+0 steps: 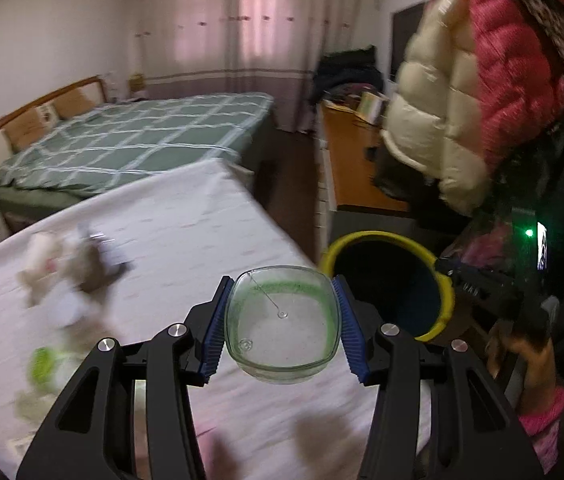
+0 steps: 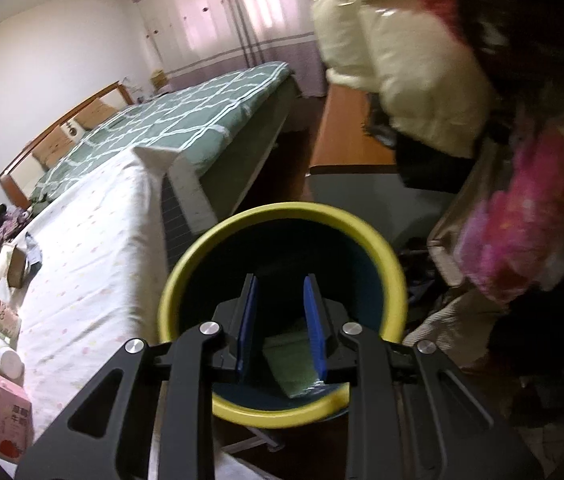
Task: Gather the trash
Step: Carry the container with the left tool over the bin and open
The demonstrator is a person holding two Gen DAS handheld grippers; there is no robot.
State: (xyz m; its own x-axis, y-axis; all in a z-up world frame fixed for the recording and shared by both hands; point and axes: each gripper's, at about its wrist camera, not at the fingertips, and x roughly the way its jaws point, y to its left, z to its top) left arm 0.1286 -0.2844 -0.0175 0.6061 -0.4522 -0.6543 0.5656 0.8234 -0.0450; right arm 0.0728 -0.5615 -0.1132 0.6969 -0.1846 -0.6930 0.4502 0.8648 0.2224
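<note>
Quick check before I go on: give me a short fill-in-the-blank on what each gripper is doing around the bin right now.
1. The left gripper is shut on a clear plastic ____ with green residue inside.
2. The round bin has a dark inside and a ____ rim.
3. The right gripper hangs over the bin's mouth, with ____ between its blue pads.
4. A flat ____ wrapper lies on the bin's bottom.

Missing words: cup; yellow; nothing; green

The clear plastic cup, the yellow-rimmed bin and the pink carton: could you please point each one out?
clear plastic cup (image 1: 282,320), left wrist view, on its inner base.
yellow-rimmed bin (image 2: 186,264), right wrist view, on its left rim.
pink carton (image 2: 8,420), right wrist view, on its front face.
</note>
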